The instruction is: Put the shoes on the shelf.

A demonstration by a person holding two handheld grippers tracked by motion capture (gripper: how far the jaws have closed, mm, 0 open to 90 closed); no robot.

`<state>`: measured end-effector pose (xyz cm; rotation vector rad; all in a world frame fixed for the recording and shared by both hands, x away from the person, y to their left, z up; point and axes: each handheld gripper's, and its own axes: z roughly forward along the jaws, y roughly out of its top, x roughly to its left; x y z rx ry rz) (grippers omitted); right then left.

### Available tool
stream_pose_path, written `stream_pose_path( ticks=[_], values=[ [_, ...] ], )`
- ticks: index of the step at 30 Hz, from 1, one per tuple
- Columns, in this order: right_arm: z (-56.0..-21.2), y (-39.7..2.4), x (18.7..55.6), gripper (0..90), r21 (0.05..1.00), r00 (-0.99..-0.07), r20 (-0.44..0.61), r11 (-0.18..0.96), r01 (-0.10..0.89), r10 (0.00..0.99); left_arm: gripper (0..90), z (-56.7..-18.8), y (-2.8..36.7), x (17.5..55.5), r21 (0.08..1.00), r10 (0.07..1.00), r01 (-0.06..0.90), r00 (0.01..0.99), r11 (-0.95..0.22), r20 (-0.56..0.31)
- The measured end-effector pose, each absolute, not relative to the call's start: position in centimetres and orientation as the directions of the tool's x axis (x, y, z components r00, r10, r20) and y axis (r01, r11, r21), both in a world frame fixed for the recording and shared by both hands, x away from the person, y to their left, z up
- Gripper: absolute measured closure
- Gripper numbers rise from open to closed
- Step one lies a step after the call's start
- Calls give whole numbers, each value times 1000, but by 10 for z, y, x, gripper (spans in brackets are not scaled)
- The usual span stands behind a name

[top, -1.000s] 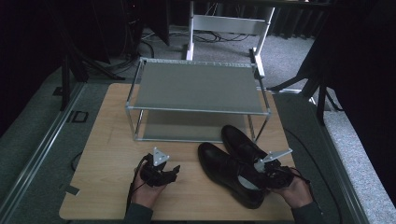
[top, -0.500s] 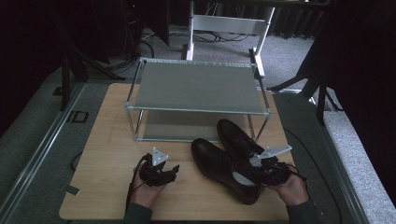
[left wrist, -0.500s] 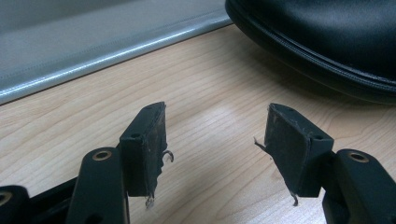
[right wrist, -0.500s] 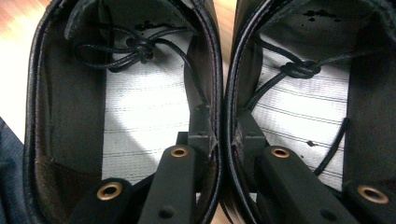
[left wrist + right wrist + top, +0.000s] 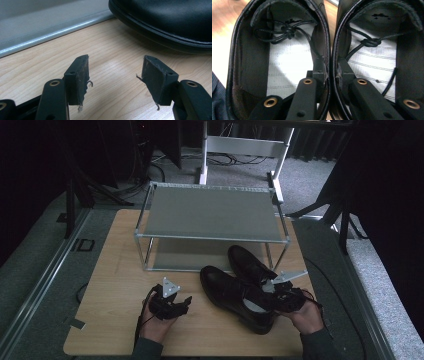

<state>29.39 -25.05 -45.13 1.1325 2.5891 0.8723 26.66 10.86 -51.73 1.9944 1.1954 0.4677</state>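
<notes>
Wooden worktop [image 5: 120, 280] carries a rack [image 5: 210, 215] and two shoes [image 5: 240, 292]. Grey carpet surrounds it. Left gripper [image 5: 113, 75] fingers spread; right gripper [image 5: 331, 75] pinches both shoes' adjoining walls.

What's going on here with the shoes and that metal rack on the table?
A person works two handheld grippers at a wooden table. The right gripper is pinching a pair of black shoes together, one jaw inside each shoe, clamping their adjoining inner walls. The left gripper is open and holds nothing, low over the table near one shoe's toe. The two-tier metal rack behind them holds nothing.
</notes>
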Motion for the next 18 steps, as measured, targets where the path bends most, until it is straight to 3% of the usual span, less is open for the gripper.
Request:
stream_pose_path(
  ticks=[18],
  values=[
    [-448, -233, 313, 803, 587, -671, 51, 522, 619, 739, 395, -512, 103, 267, 765, 859, 578, 507, -285, -63]
  ],
)
